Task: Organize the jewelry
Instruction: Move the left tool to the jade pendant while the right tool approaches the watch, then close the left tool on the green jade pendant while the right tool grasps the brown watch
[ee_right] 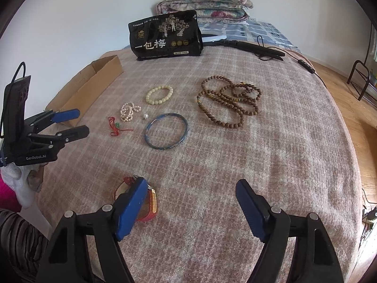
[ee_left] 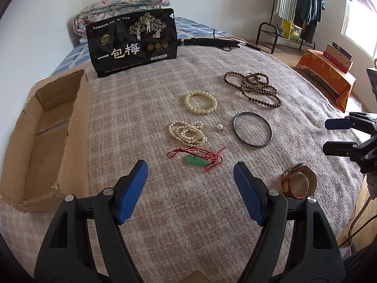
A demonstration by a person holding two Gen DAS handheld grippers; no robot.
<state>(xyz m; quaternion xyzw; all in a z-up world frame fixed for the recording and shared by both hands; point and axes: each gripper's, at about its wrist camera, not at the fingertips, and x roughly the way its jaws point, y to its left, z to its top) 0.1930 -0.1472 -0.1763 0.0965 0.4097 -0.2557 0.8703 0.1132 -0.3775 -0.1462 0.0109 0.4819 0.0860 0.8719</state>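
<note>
Jewelry lies on a plaid blanket (ee_left: pixel 188 212): a red cord with a green pendant (ee_left: pixel 194 158), a pearl strand (ee_left: pixel 187 133), a cream bead bracelet (ee_left: pixel 200 101), a dark bangle (ee_left: pixel 252 129), brown wooden beads (ee_left: pixel 255 88), a loose pearl (ee_left: pixel 219 126) and a brown leather watch strap (ee_left: pixel 299 184). An open cardboard box (ee_left: pixel 40 141) sits at the left. My left gripper (ee_left: pixel 190 172) is open and empty, just short of the red cord. My right gripper (ee_right: pixel 192 193) is open and empty, its left finger beside the watch strap (ee_right: pixel 146 210). The bangle (ee_right: pixel 166 131) and wooden beads (ee_right: pixel 227 102) lie ahead of it.
A black snack bag (ee_left: pixel 133 42) stands at the back of the blanket. A black hair tool with cord (ee_left: pixel 212 42) lies behind it. Folded quilts (ee_left: pixel 122 9) are stacked at the wall. A clothes rack (ee_left: pixel 299 11) and an orange-draped stand (ee_left: pixel 327 75) are on the right.
</note>
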